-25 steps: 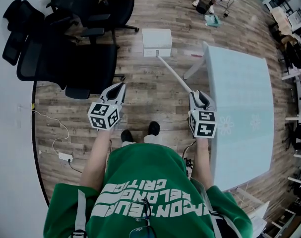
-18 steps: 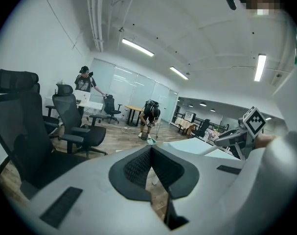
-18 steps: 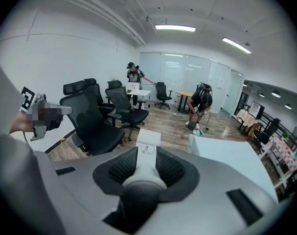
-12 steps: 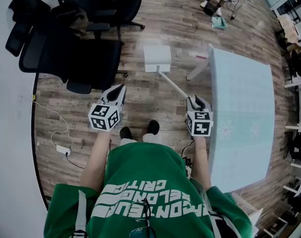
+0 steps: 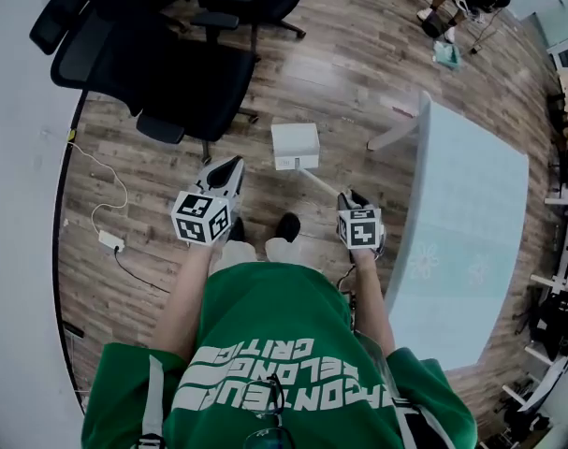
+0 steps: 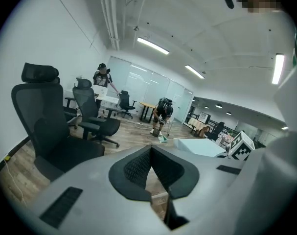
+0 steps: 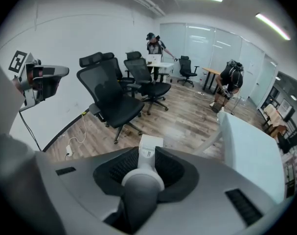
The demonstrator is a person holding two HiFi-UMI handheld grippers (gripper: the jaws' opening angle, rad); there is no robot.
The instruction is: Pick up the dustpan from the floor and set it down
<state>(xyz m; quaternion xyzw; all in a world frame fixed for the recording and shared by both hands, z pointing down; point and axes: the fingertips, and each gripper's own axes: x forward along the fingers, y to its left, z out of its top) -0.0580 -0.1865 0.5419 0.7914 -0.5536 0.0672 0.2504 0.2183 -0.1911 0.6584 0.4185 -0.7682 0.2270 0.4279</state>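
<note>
**Ann:** We're looking down past a green shirt, and the right tongs (image 5: 351, 197) are clamping something white. What are they holding?

**Ben:** That's the handle (image 7: 142, 181) of the dustpan (image 5: 295, 146). In the right gripper view the rounded handle is sitting squarely between the ribbed pads. Both are pressing on it, and they've just been tightening a touch.

**Ann:** And where's the pan itself sitting?

**Ben:** It's out ahead of the person's shoes (image 5: 287, 224), low over the wooden floor (image 5: 340, 73). The handle is slanting back from it to the right tongs. I can't tell whether the pan is touching the boards.

**Ann:** What's lying around it?

**Ben:** A black office chair (image 5: 195, 82) is standing just to its left, and the pale desk (image 5: 471, 223) is running along its right. The dustpan is lying between the two.

**Ann:** How are the left tongs (image 5: 229, 166) doing?

**Ben:** They're hanging beside the left shoe, well apart from the dustpan. Their tips are meeting, pinched together on nothing, and they're pointing towards that chair.

**Ann:** Anything else showing?

**Ben:** A white power strip (image 5: 110, 241) is lying by the wall with its cable trailing. In the right gripper view a person (image 7: 230, 82) is bending over at the far end of the room.
</note>
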